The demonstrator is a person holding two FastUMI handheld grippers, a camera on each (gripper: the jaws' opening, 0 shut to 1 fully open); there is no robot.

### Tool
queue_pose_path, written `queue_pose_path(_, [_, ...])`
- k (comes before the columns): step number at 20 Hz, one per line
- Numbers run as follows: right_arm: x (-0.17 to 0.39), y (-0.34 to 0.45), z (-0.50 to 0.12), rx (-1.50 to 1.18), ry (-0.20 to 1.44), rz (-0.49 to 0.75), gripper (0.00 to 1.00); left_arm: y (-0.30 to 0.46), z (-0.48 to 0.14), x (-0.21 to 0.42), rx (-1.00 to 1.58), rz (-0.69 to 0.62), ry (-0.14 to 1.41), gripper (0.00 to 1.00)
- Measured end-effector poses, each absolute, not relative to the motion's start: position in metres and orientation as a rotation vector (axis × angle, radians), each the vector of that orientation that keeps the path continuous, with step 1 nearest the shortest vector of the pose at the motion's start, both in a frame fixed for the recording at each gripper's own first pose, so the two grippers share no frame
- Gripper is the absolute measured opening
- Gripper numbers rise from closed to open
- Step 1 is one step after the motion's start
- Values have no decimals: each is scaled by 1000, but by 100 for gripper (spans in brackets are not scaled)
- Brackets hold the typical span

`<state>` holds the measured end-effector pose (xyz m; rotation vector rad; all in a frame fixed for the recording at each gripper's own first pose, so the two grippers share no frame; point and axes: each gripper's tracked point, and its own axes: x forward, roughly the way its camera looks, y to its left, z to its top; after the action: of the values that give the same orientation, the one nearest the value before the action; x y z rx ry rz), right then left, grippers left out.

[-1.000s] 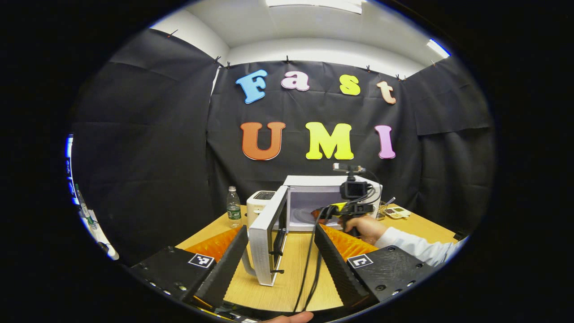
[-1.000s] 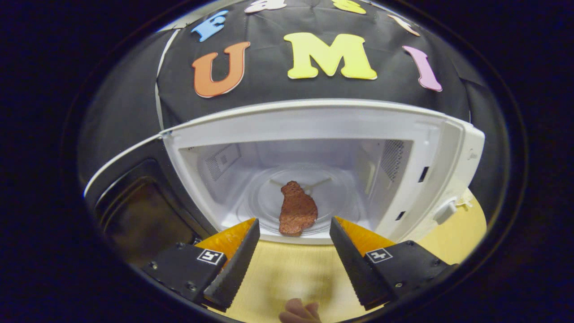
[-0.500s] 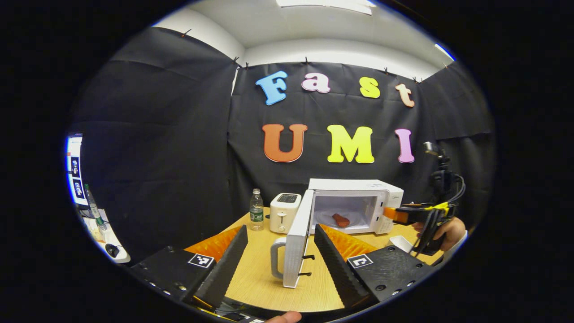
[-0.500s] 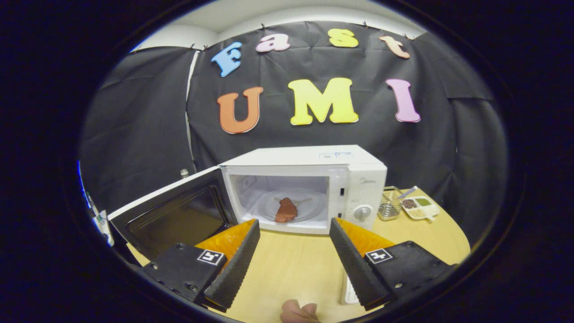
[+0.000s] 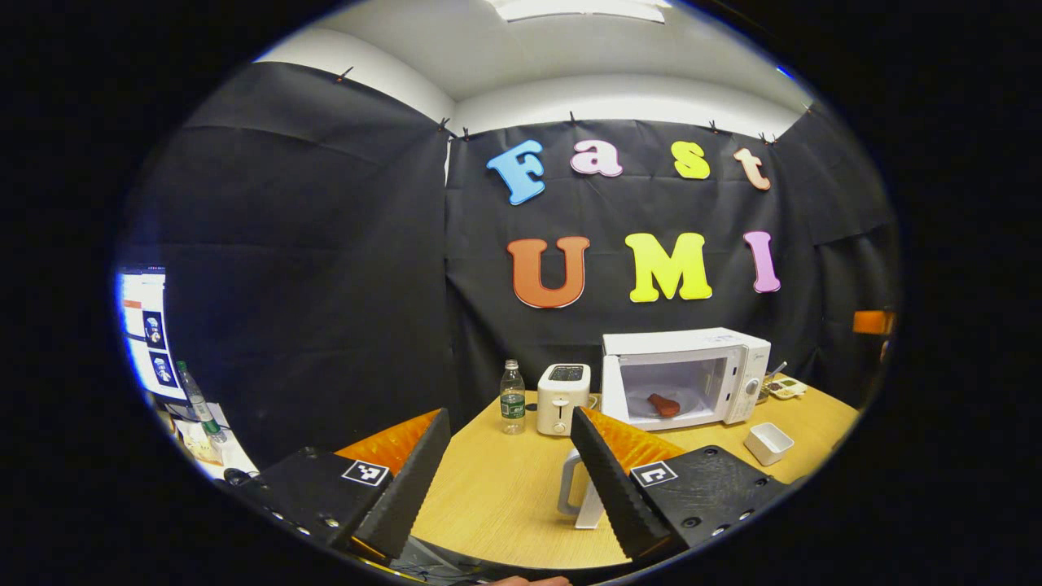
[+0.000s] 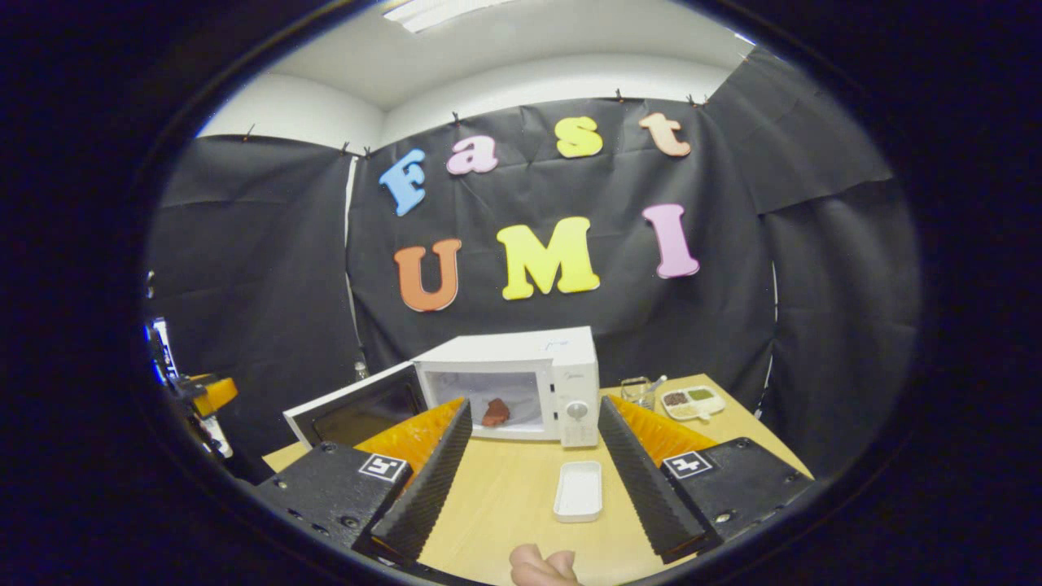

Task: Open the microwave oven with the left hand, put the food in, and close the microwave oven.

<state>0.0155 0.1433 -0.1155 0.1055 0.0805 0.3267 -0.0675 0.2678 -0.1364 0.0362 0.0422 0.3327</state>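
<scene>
we see the microwave oven (image 5: 684, 376) standing at the far side of the desk (image 5: 496, 496) in the left gripper view, its door (image 5: 580, 488) swung wide open toward us, so that only the door's edge and its white handle show beside our left claw (image 5: 509, 472); the food (image 5: 663, 404), a reddish-brown piece, lies inside the cavity on the turntable, its long axis running roughly left to right in this view; our left claw is spread open and grips nothing; a white toaster (image 5: 562, 398) stands just beside the oven on its left, and a water bottle (image 5: 512, 397) stands just beside the toaster; a small white dish (image 5: 768, 443) sits on the desk in front of the oven's control side.

in the right gripper view we see the oven (image 6: 513, 382) from further back, with the door (image 6: 354, 411) hanging open to the left and the food (image 6: 495, 412) inside, here appearing more upright, though it is too small to tell its exact lie; our right claw (image 6: 529, 480) is also spread apart and empty; the white dish (image 6: 579, 491) lies on the desk (image 6: 505, 505) between its fingers, apart from them; a tray of condiments (image 6: 689, 401) sits to the right of the oven.
</scene>
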Motion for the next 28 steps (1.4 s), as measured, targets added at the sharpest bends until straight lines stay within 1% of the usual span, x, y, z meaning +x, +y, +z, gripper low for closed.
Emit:
queue_pose_path(1, [6,132,-103,105,58,331,99,272,-143,-66,37,330,48,92])
queue_pose_path(2, [-3,122,-95,100,38,330,99,275,-148,-64,34,329,56,87])
queue_pose_path(3, [-11,111,-87,96,21,325,99,279,-155,-58,21,319,64,86])
queue_pose_path(4, [-18,101,-82,98,5,322,99,278,-164,-54,-7,295,82,69])
queue_pose_path(6, [-29,86,-76,105,-14,323,99,279,-180,-45,-51,273,101,78])
queue_pose_path(7, [-34,80,-75,106,-21,321,99,283,-189,-39,-64,261,104,64])
queue_pose_path(10, [-39,63,-73,102,-40,304,99,286,-208,-26,-90,229,101,1])
queue_pose_path(11, [-39,60,-72,97,-44,300,99,286,-217,-22,-80,216,114,13])
queue_pose_path(12, [-40,58,-75,93,-42,297,99,286,-228,-18,-80,202,132,1])
queue_pose_path(13, [-40,57,-75,93,-42,298,99,283,-236,-14,-95,176,145,1])
queue_pose_path(14, [-39,56,-76,95,-40,298,99,287,-242,-5,-117,182,149,1])
queue_pose_path(15, [-40,55,-78,97,-36,300,99,286,-248,-2,-142,180,163,11])
queue_pose_path(16, [-40,55,-79,100,-33,305,99,285,-253,3,-167,162,167,0])
queue_pose_path(21, [-47,54,-76,109,-19,315,99,282,-280,23,-197,137,189,0])
queue_pose_path(22, [-48,53,-75,110,-18,314,99,276,-283,27,-188,123,194,11])
queue_pose_path(23, [-48,52,-75,108,-17,311,99,269,-284,30,-177,103,198,0])
queue_pose_path(28, [-50,47,-76,108,-15,304,99,255,-284,34,-126,59,190,0])
